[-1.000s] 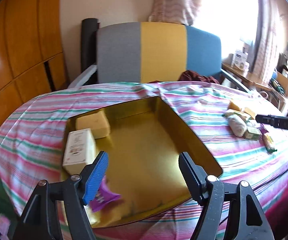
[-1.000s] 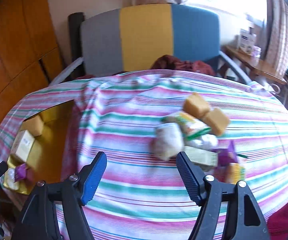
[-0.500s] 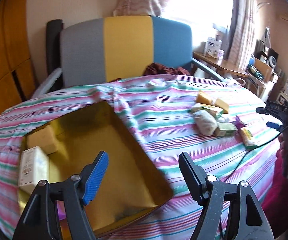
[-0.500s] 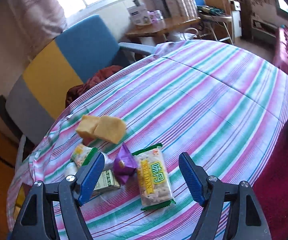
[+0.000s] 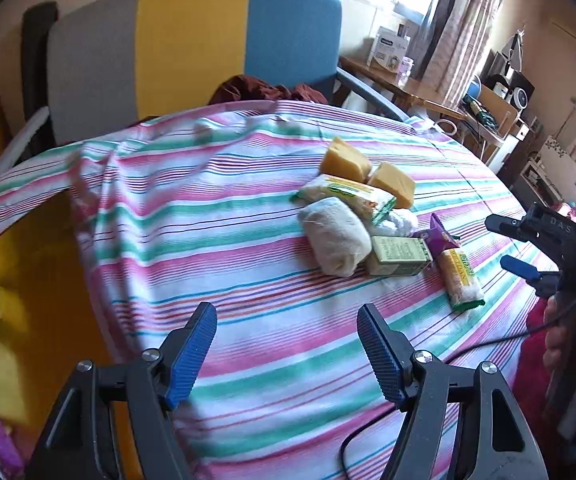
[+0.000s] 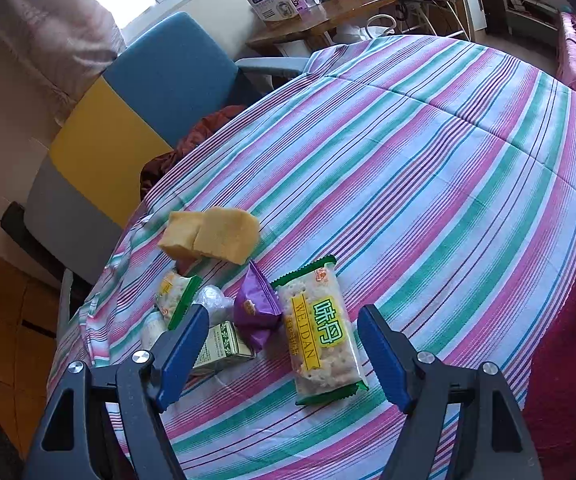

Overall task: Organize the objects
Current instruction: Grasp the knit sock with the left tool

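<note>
1. The right claw (image 6: 281,354) was released, its jaws wide apart and holding nothing. It hung just above the cracker packet (image 6: 322,340), which lay flat on the striped cloth (image 6: 428,168) of the counter.
2. The packet sat between the right claw's fingertips but nearer the right-hand one. Its long axis ran roughly along the claw's line of sight, tilted a little, so the jaws faced its two long sides.
3. The purple pouch (image 6: 256,310) touched the packet's left edge, with the green box (image 6: 219,346) just beside the left fingertip. In my judgement, closing there risked catching the pouch too.
4. The left claw (image 5: 287,354) was also released and empty, over bare cloth. The pile lay ahead and to its right, well apart, with the rolled bundle (image 5: 334,242) nearest.
5. The right claw was clearly the nearer one to the packet.
6. The gold tray (image 5: 31,264) lay to the far left, near the left claw.
</note>
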